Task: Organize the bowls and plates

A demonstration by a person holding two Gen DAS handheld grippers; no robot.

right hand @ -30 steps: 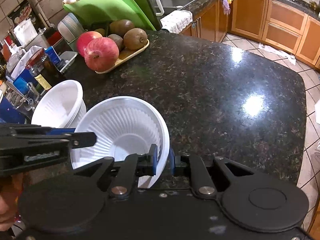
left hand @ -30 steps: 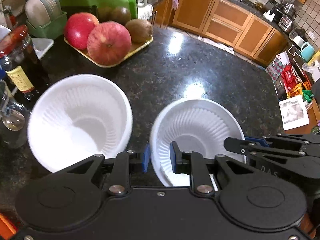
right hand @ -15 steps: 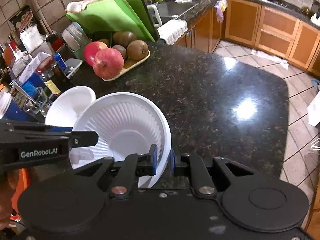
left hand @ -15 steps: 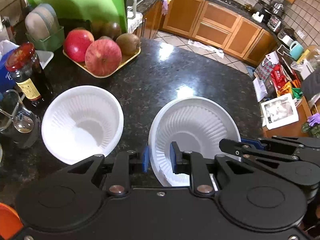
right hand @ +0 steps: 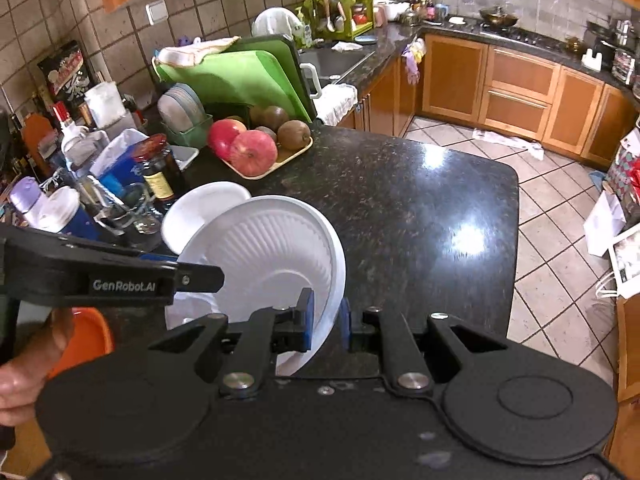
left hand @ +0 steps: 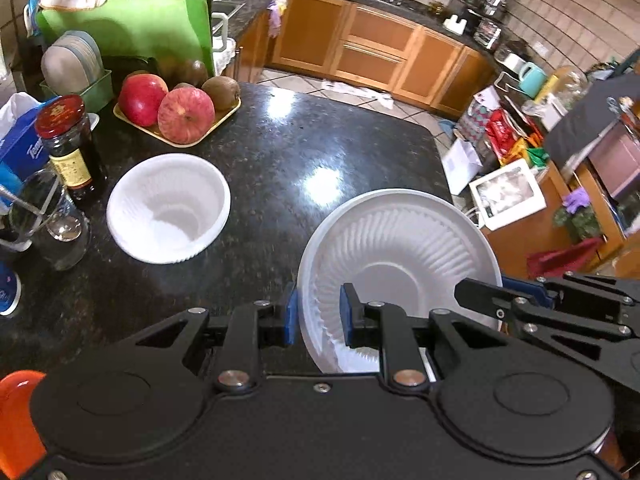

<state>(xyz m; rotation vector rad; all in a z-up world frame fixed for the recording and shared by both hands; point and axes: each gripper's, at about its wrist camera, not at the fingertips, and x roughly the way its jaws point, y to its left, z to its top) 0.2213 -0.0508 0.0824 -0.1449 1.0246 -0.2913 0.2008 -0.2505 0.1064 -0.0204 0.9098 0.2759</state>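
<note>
White foam plate [left hand: 404,248] pinched by both grippers [left hand: 318,314] [right hand: 325,318]; bowl [left hand: 168,208], jar [left hand: 70,148] at 10 o'clock; only right view shows sink [right hand: 340,60].

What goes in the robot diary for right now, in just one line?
left gripper: shut on held white bowl | right gripper: shut on same bowl's rim | bowl: off the counter | second white bowl: on counter, untouched

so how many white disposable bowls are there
2: one white bowl sits on the counter near the dark jar; the held bowl is gripped at its rim by both jaws. Nested extras could be hidden.
</note>
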